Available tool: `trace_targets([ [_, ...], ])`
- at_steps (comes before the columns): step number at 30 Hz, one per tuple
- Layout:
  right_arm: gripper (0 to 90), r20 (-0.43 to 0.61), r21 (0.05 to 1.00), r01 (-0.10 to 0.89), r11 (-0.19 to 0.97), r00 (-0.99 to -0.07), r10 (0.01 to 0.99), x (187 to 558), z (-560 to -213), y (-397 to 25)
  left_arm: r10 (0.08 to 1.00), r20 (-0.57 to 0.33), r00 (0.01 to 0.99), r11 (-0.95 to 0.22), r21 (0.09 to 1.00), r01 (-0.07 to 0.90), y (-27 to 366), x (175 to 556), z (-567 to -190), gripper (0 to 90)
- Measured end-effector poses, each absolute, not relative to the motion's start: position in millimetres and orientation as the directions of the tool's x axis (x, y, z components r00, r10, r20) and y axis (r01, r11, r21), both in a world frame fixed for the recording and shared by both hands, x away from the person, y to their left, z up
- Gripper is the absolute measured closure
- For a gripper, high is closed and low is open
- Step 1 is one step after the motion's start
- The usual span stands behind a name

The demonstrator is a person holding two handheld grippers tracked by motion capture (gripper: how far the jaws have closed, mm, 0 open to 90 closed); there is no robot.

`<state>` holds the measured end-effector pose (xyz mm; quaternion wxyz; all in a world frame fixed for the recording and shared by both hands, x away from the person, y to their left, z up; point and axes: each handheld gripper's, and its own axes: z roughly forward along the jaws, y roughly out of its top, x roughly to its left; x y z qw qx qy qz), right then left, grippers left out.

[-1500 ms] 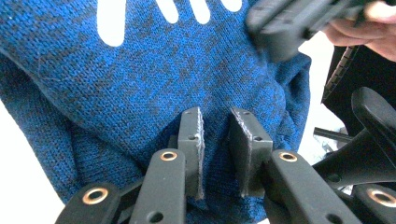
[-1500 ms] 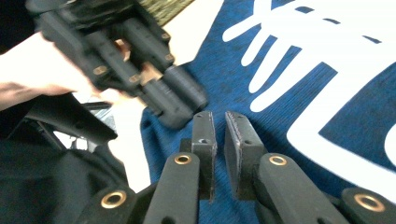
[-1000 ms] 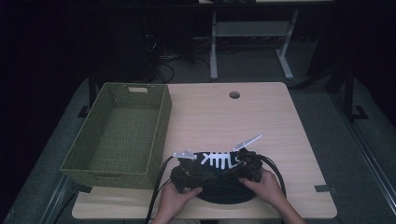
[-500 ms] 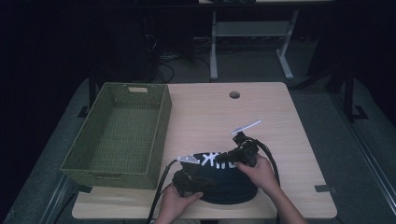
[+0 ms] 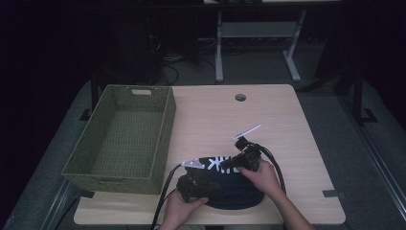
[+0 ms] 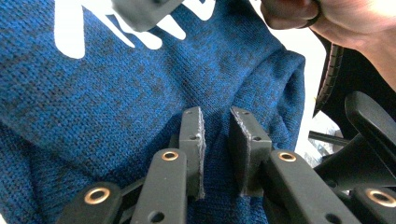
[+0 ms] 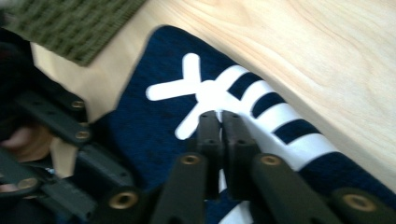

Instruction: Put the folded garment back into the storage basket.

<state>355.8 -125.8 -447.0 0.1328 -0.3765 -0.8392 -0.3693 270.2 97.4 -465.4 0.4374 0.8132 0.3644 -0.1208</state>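
soft, limp navy knit garment [image 5: 234, 189] at the table's [image 5: 210, 120] near edge beside the green basket [image 5: 119, 139]; left gripper [image 6: 215, 140] jaws slightly parted over fabric, right gripper [image 7: 220, 140] pinching its printed fold, likely best held at edges.

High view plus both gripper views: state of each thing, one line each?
Green basket: upright on the table, nothing inside.
Dark blue garment: bunched at the table's near edge, white print facing up.
Left gripper: jaws slightly apart, pressed down on the blue knit.
Right gripper: jaws closed over the white print; whether fabric is pinched between them cannot be told.
Table: far half bare, cable hole uncovered.
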Motion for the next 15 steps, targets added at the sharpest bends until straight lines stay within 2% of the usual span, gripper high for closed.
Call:
trace_targets([
  [5, 81.3, 0.517, 0.573, 0.734, 0.364, -0.669, 0.535, 353.3, -430.6, -148.5, 0.487, -0.514, 0.706, -0.354, 0.623, 0.697, 97.4, 270.2, -465.4, 75.3],
  [15, 86.8, 0.511, 0.524, 0.768, 0.368, -0.629, 0.586, 360.6, -448.4, -154.6, 0.485, -0.518, 0.704, -0.349, 0.624, 0.7, 97.3, 270.2, -465.4, 75.3],
])
